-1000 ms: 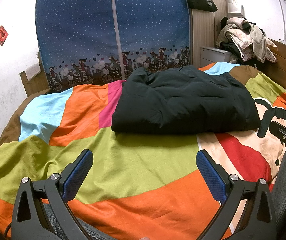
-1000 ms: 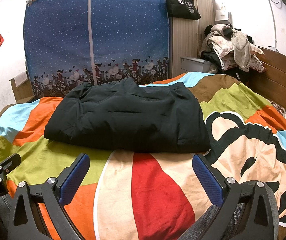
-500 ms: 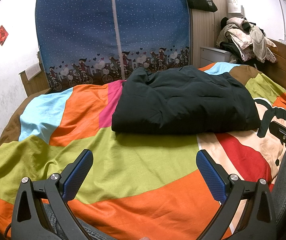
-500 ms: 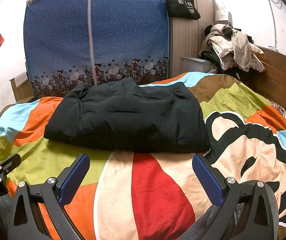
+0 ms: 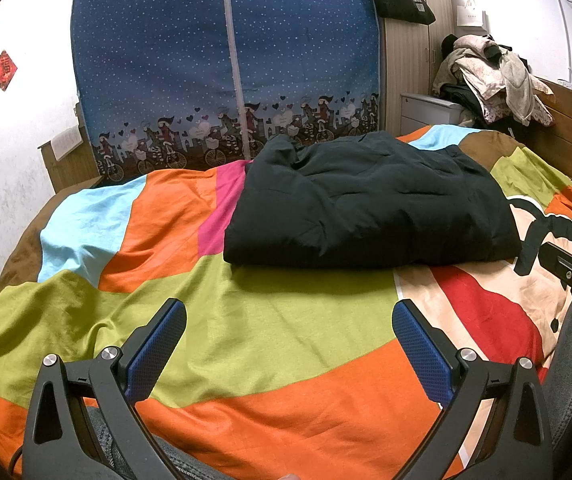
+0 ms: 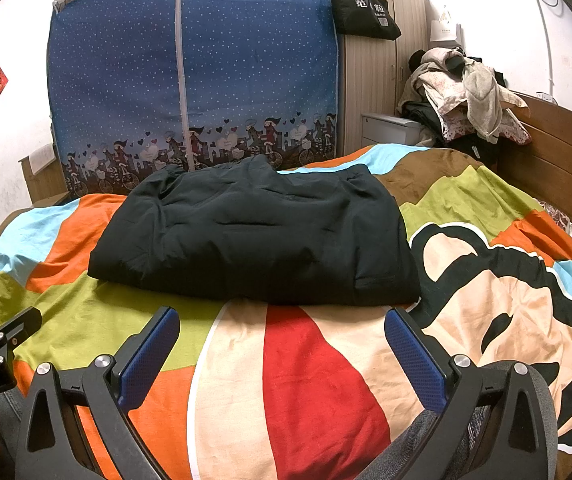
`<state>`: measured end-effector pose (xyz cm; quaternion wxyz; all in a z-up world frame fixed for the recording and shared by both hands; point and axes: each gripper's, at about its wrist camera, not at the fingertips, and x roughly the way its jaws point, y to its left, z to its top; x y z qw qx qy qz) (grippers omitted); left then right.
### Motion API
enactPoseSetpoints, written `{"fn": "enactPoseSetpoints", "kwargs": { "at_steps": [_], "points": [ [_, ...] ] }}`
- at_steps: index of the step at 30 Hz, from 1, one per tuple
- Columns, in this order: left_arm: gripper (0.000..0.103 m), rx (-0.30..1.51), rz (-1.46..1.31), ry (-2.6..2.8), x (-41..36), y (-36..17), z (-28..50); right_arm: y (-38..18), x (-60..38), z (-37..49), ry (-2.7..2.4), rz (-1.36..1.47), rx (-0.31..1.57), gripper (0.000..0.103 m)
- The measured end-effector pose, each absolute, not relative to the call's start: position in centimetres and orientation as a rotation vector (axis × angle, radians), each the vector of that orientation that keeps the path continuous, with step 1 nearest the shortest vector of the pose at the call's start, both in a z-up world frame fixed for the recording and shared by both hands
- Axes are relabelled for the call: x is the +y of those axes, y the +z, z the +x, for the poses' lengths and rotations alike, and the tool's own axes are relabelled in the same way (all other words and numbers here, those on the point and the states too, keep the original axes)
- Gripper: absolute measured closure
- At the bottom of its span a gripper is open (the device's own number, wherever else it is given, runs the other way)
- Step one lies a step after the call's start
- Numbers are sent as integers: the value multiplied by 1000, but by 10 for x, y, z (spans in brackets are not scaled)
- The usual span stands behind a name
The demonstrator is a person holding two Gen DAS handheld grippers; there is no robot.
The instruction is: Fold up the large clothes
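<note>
A black padded garment lies folded into a thick rectangle on the colourful bedspread, in the middle of the bed. The same garment fills the centre of the right wrist view. My left gripper hangs open near the bed's front edge, short of the garment, with nothing between its blue pads. My right gripper is open too, equally short of the garment and empty. Each gripper shows at the edge of the other's view.
A blue fabric wardrobe stands behind the bed. A pile of loose clothes sits at the wooden headboard on the right. A black bag hangs on a cabinet. A person's legs in grey jeans are under the grippers.
</note>
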<state>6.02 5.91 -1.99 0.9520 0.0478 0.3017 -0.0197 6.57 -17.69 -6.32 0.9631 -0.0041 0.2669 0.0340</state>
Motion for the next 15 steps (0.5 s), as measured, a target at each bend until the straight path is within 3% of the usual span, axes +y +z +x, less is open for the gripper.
{"fn": "enactPoseSetpoints", "kwargs": {
  "at_steps": [15],
  "points": [
    [2,613,98,-41,59,-20,60,-63,-177,66,69,-8,541,0]
  ]
}}
